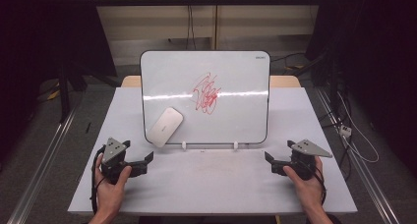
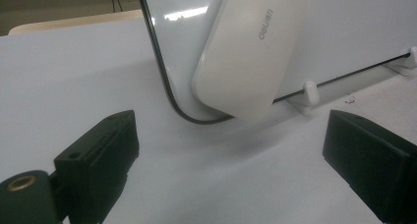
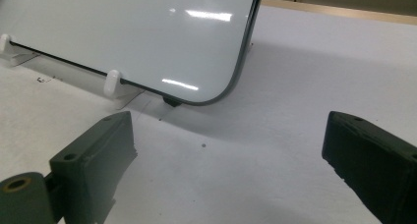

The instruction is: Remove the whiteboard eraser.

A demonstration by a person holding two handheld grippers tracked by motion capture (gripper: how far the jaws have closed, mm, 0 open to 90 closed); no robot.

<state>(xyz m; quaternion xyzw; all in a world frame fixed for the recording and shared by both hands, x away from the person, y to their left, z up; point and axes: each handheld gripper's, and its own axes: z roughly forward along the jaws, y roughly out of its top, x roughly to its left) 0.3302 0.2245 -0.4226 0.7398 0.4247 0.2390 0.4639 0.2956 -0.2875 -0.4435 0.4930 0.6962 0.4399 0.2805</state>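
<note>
White eraser (image 2: 246,47) on whiteboard (image 1: 236,81), apparently just beyond open left tool (image 2: 231,150)

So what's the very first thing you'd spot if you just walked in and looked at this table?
The red scribble in the middle of the glossy white board, which stands propped at the back of the pale grey table. Next, the white oblong eraser stuck slantwise on the board's lower left corner. In front, the left gripper and right gripper are held with jaws open, one at each side.

White whiteboard (image 1: 236,116) with a red scribble (image 1: 207,94), dark-edged — a white eraser (image 1: 165,126) ahead of the black left jaws; pale grey worktop (image 1: 211,180).
</note>
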